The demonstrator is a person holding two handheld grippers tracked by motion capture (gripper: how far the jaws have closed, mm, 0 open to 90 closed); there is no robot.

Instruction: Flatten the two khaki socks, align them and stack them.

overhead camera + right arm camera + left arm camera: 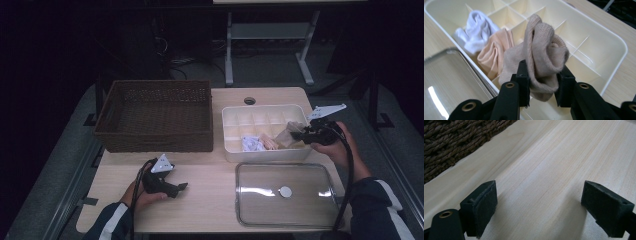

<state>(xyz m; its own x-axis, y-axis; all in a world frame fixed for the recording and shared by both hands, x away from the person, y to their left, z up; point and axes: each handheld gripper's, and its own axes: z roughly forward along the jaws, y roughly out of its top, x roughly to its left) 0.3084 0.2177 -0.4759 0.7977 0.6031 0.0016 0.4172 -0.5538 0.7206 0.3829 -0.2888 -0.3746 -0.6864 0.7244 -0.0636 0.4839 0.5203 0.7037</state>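
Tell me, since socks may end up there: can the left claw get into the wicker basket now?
Probably yes: the left claw is open and holds nothing, the basket stands just beyond it, top open.

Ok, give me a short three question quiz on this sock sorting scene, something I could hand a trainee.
1. True or false: the right gripper is shut on the beige rolled sock.
2. Which socks already lie in the divided tray?
A) a white sock and a peach sock
B) two black socks
C) a red sock and a white sock
3. Fill the gap: the left gripper rests with open jaws over the bare ____, near the wicker basket.

Key:
1. True.
2. A: the white sock and the peach sock sit in compartments along the near wall.
3. Table.
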